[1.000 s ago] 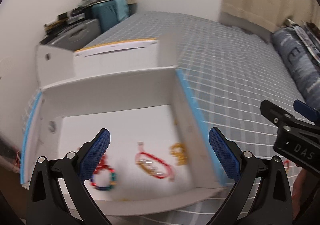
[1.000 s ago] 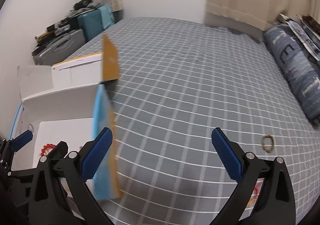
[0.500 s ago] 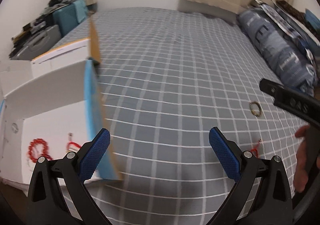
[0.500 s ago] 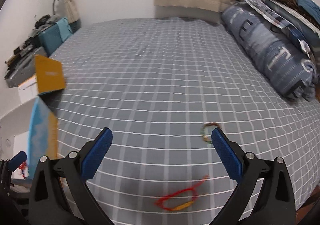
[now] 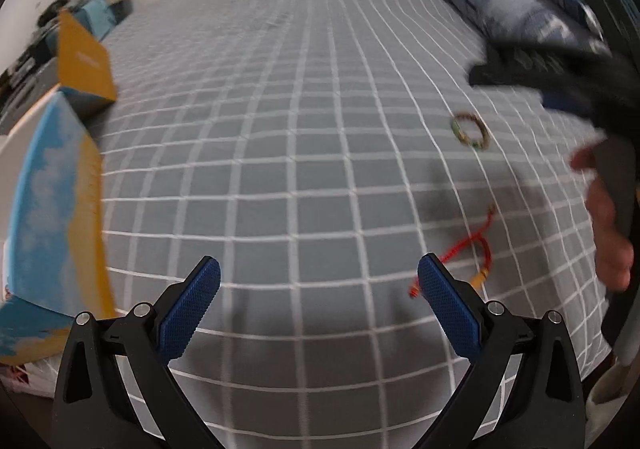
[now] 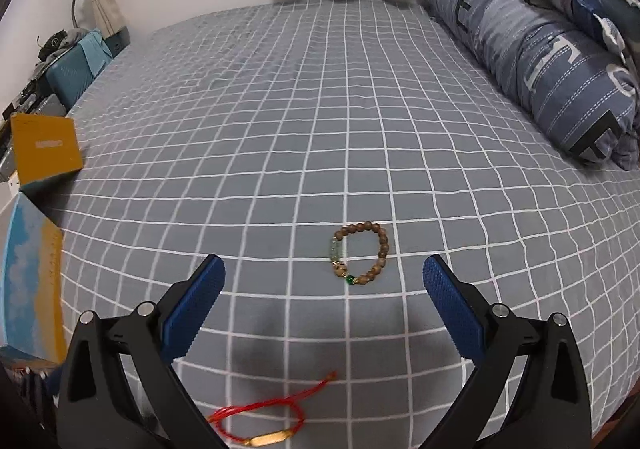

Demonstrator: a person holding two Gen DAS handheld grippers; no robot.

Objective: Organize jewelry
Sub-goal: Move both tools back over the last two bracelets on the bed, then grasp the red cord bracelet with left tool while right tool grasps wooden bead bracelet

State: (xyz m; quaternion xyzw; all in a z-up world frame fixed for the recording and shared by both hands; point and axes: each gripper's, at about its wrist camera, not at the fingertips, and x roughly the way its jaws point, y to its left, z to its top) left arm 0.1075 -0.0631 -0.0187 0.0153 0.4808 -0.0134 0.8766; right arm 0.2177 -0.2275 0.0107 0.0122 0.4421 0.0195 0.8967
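A brown beaded bracelet [image 6: 360,255] with green beads lies on the grey checked bedspread, just ahead of my open, empty right gripper [image 6: 323,289]. A red cord bracelet [image 6: 260,421] with a gold bar lies below it, between the right gripper's arms. In the left wrist view the beaded bracelet [image 5: 470,129] sits at the right and the red cord bracelet [image 5: 468,257] lies beside the right fingertip of my open, empty left gripper [image 5: 318,291]. The right gripper [image 5: 560,85] shows blurred at the upper right, held by a hand.
A box with a blue and orange side [image 5: 52,217] and an orange flap [image 5: 82,57] stands at the left; it also shows in the right wrist view [image 6: 32,277]. A blue patterned bolster [image 6: 540,49] lies along the bed's right side. Suitcases [image 6: 76,65] stand far left.
Both grippers have swung right, away from the white box with bracelets in it, across the bedspread. The beaded and red cord bracelets have come into close view.
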